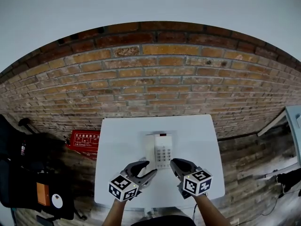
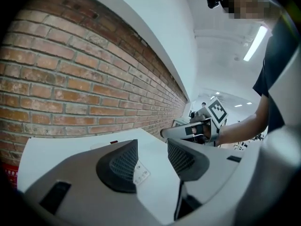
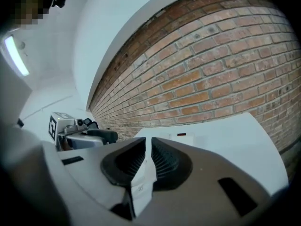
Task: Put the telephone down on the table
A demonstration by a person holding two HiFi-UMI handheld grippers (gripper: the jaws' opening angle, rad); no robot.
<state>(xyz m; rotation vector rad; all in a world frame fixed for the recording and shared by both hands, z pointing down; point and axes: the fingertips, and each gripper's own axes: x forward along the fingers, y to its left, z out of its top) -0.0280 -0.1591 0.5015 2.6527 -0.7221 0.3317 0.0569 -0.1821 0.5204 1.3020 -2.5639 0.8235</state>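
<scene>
A white telephone (image 1: 159,149) with a grey keypad lies flat at the middle of the white table (image 1: 197,135). Both grippers are at its near end. My left gripper (image 1: 146,167) is open at the phone's near left corner. In the left gripper view its pads (image 2: 123,166) stand apart with the phone's white printed surface (image 2: 141,173) showing in the gap, untouched. My right gripper (image 1: 175,164) is at the near right corner. In the right gripper view its jaws (image 3: 146,142) are almost together, with a thin white edge of the telephone (image 3: 141,180) wedged between the pads.
A brick wall (image 1: 155,74) rises right behind the table's far edge. A red sign (image 1: 85,139) lies on the floor to the left, beside black equipment (image 1: 28,173). Another pale table's corner (image 1: 294,121) shows at the right.
</scene>
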